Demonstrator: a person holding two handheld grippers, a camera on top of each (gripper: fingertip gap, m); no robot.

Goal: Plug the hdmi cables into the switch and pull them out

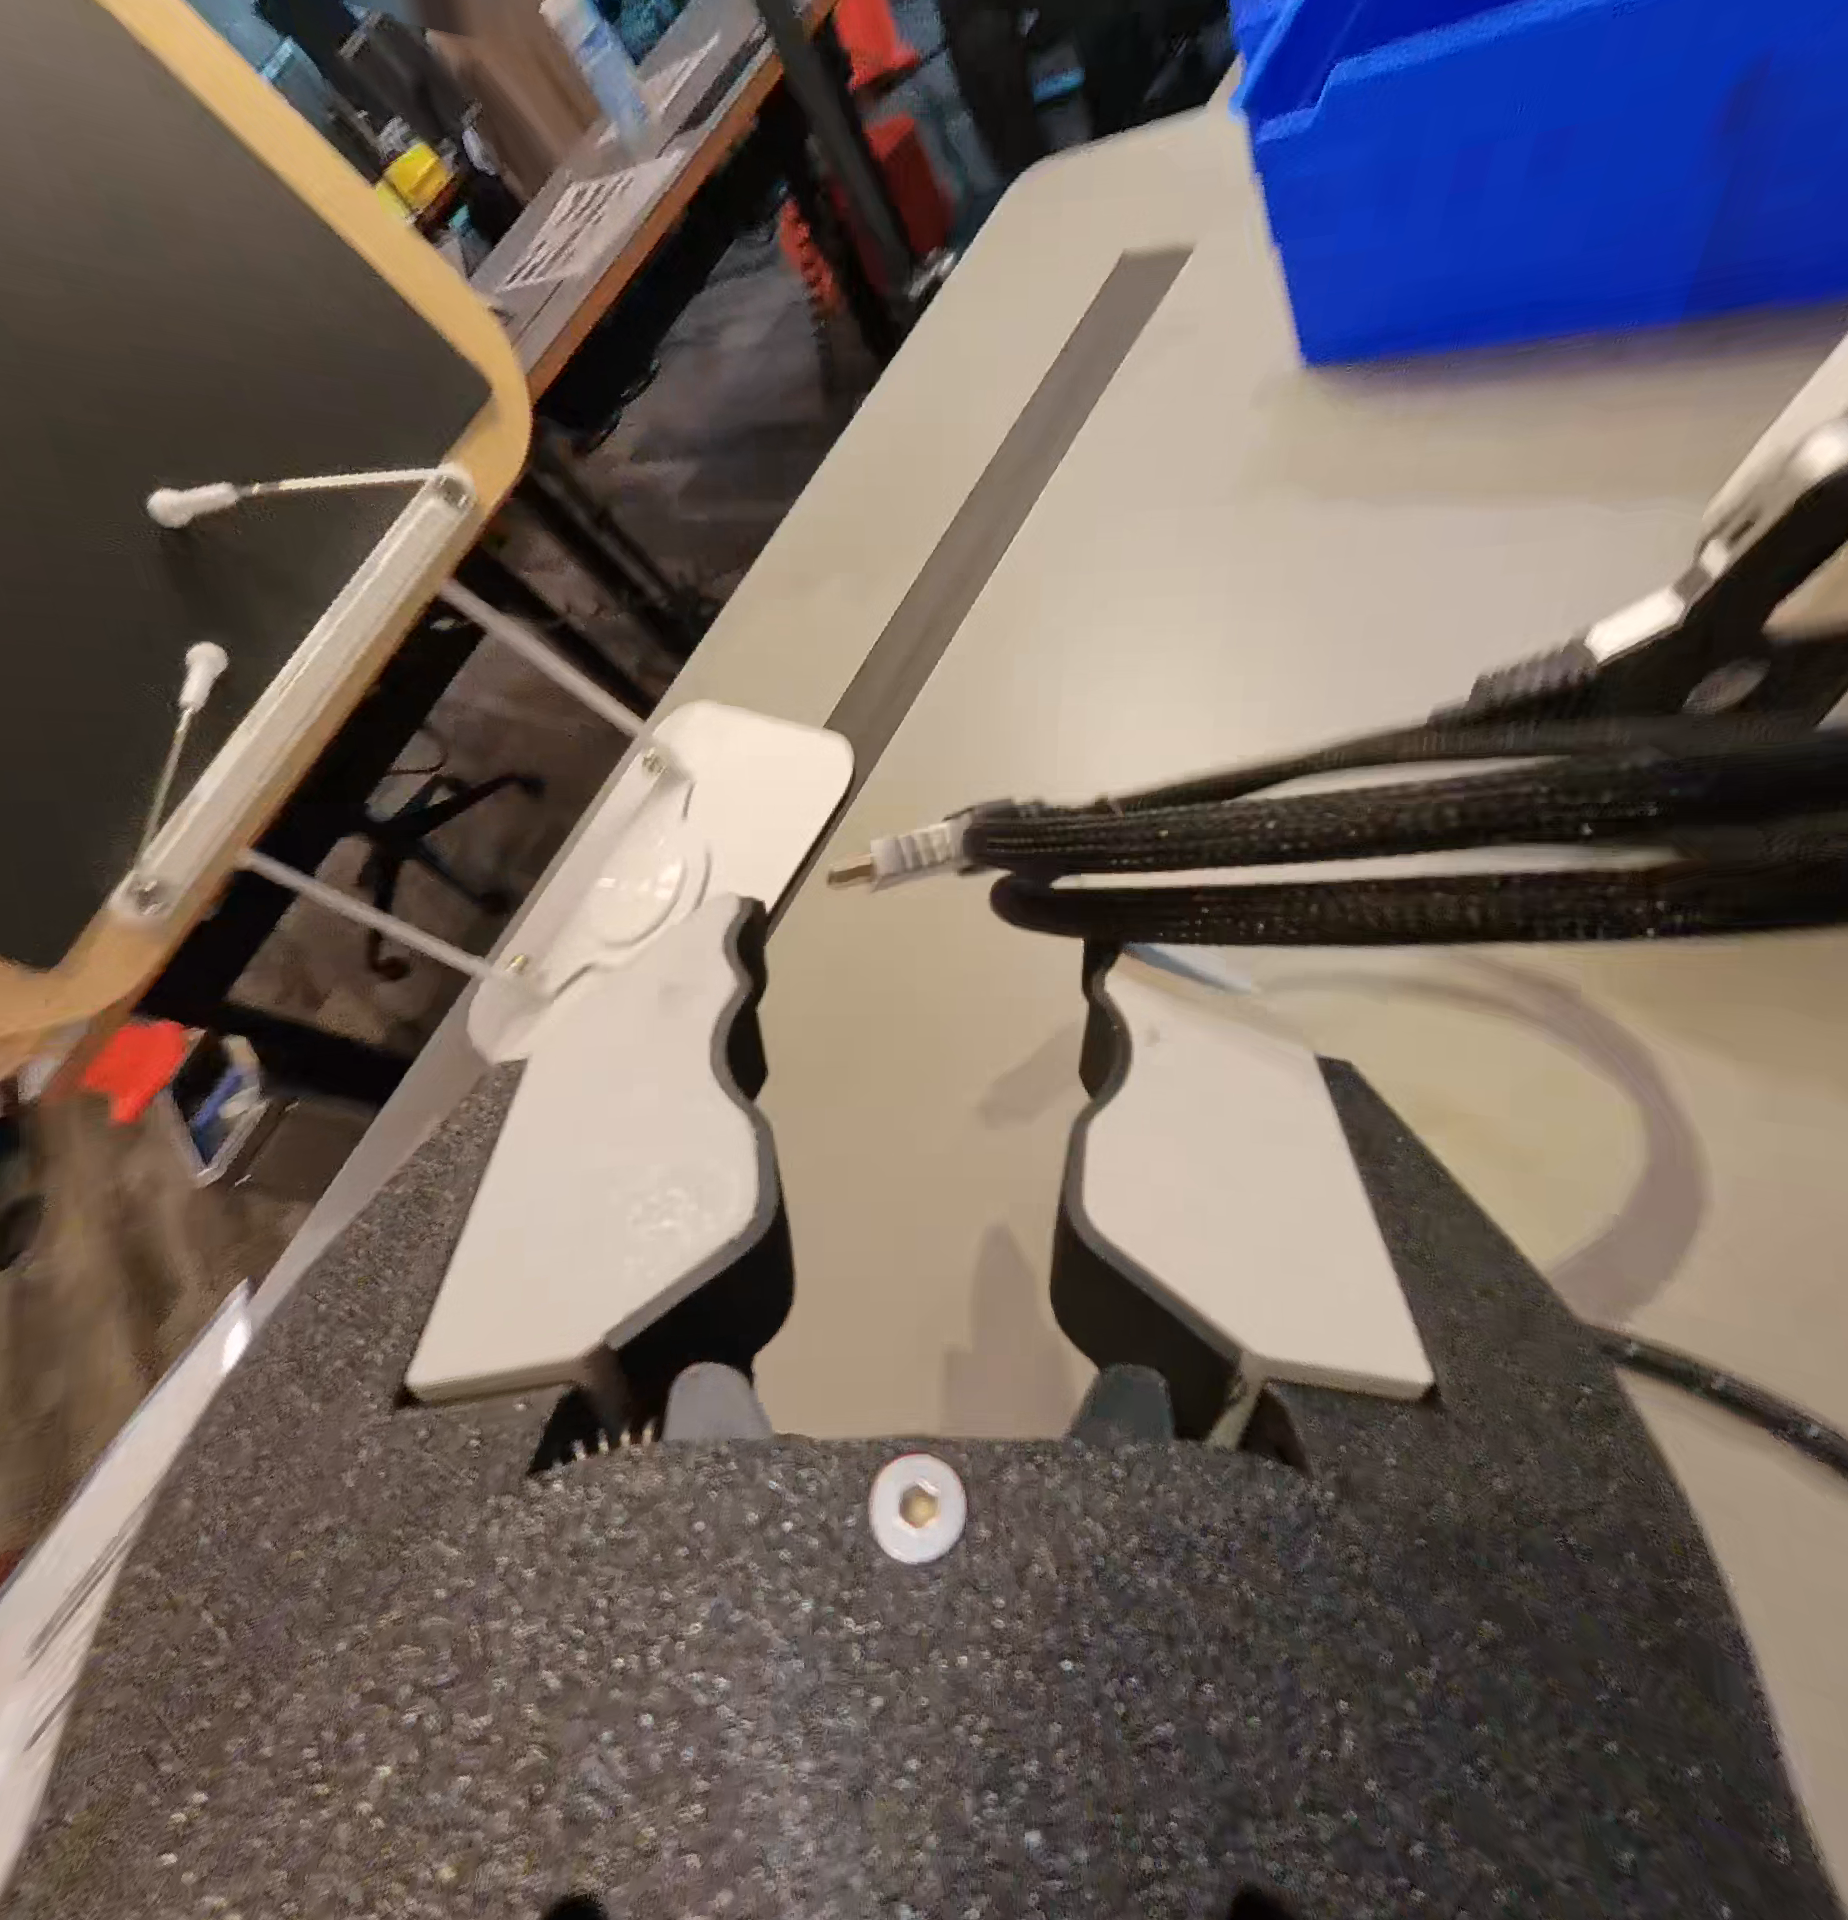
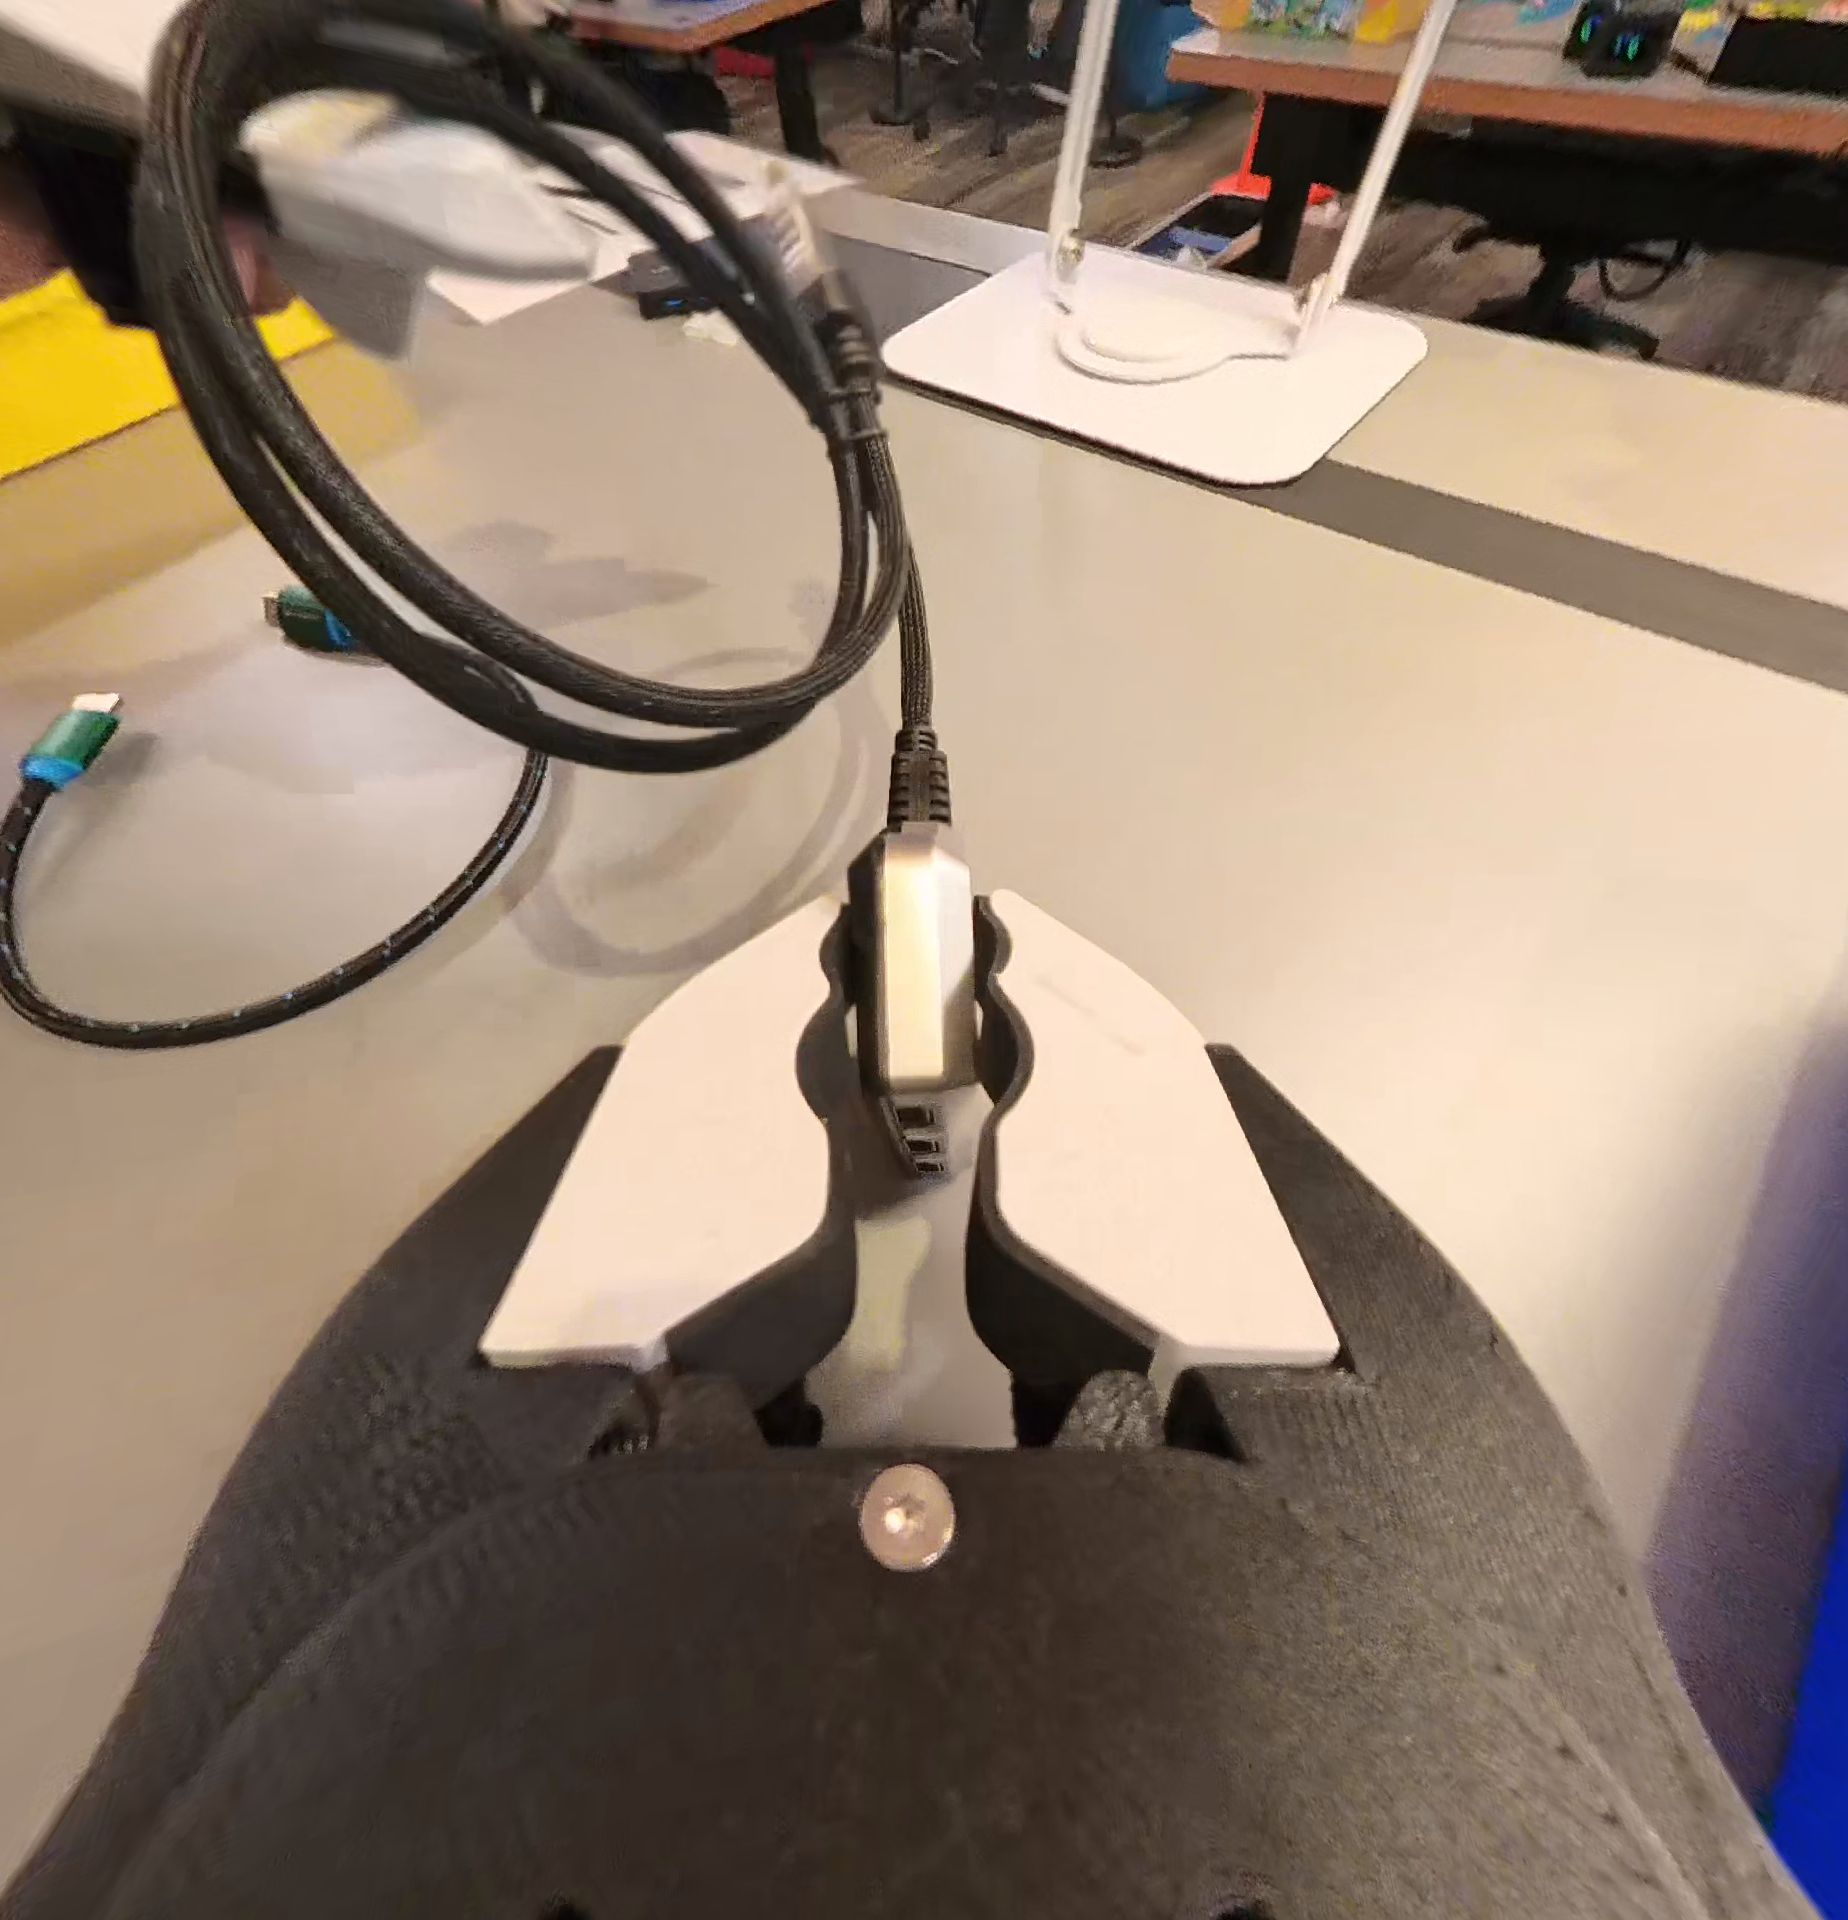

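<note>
The grey table (image 2: 1315, 831) carries a blue bin (image 1: 1564, 177) at the far right. My right gripper (image 2: 915, 935) is clenched on the silver switch (image 2: 915, 977), lifted above the table, its black cables (image 2: 546, 665) looping to the left. My left gripper (image 1: 925, 966) is released, holding nothing, and one cable plug (image 1: 899, 857) hangs just beyond it.

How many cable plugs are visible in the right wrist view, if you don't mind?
3: a silver plug in the right gripper, and two blue-green plugs on the table at left. Others may be hidden.
</note>
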